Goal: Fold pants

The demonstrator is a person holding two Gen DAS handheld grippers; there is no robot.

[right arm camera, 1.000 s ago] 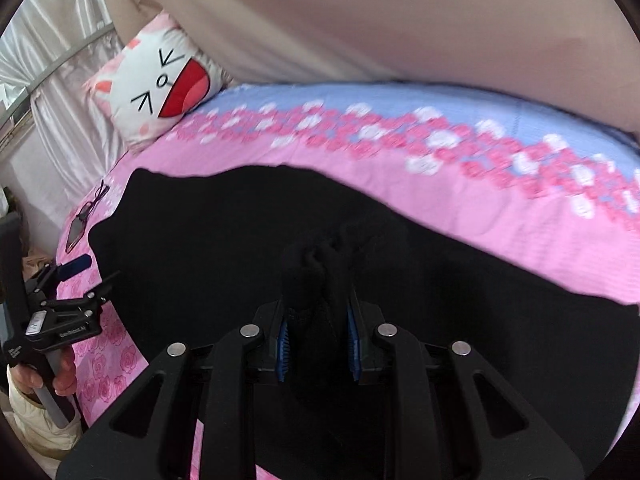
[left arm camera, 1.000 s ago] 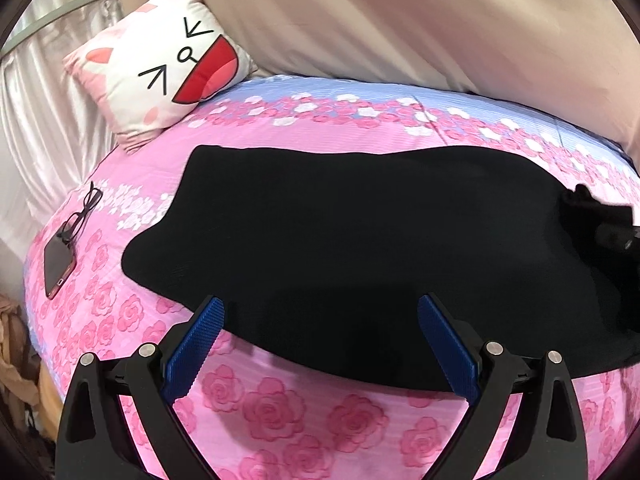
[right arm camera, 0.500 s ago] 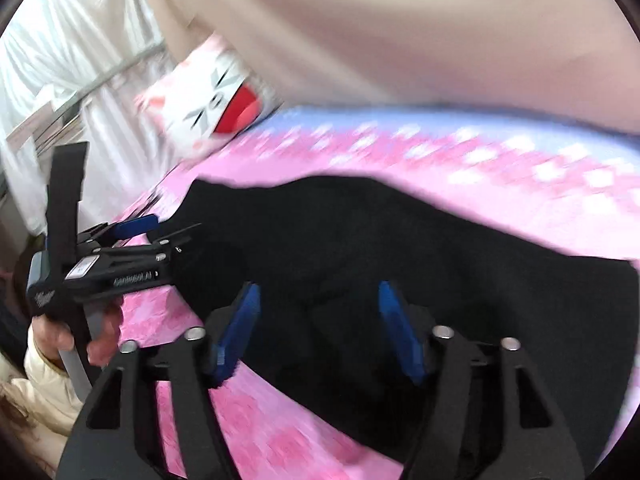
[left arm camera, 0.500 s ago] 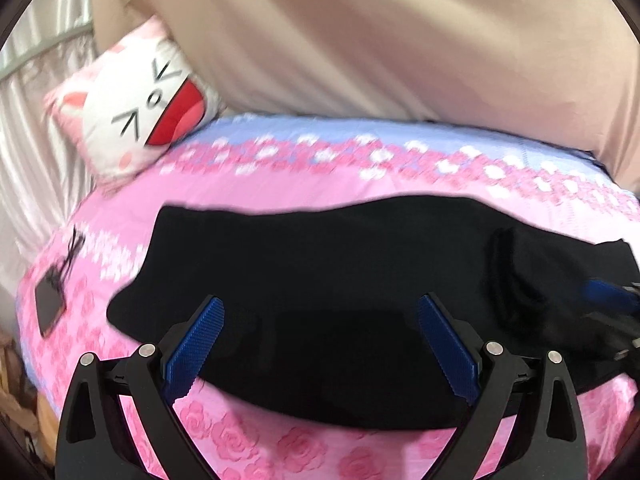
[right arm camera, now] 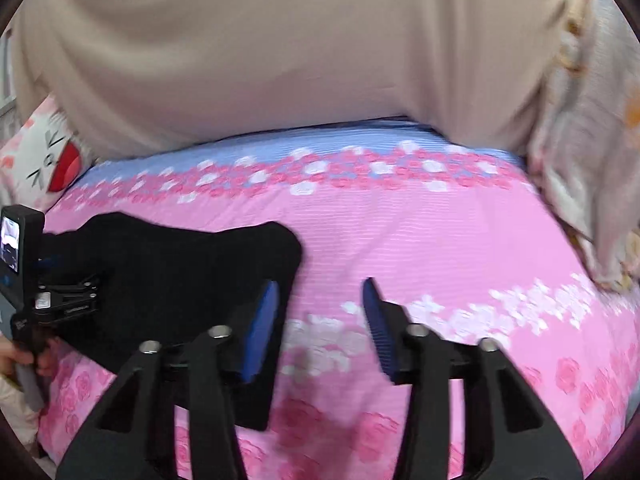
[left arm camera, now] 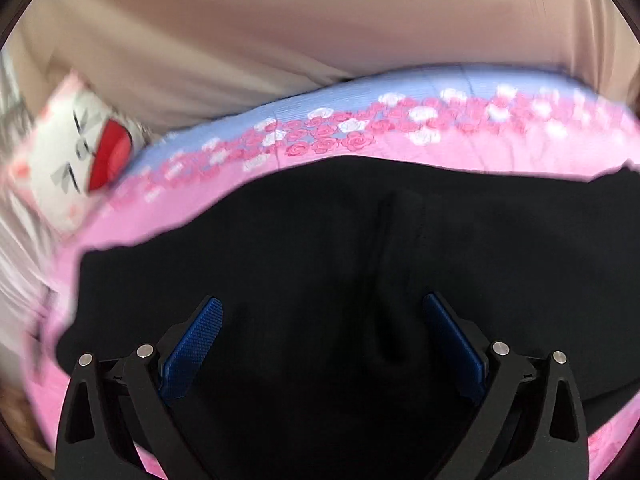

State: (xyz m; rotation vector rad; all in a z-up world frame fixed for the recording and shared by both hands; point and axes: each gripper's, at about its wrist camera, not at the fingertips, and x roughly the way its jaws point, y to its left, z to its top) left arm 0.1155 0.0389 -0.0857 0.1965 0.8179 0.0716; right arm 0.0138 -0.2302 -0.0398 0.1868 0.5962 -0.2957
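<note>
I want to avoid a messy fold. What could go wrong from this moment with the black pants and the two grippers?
1. The right gripper has no cloth between its closing fingers and hangs over bare pink sheet, beside the pants' edge; its next pinch may miss.
2. The left gripper is open above the black pants, where a ridge runs up the cloth; folding over it may trap a crease.

Pants lay flat on bedsheet, folded end toward right. Pillow sat at far left, against curtain hung behind bed. Left gripper poised over near edge of pants. Right gripper set right of pants, above bare sheet, jaws closing on nothing.
</note>
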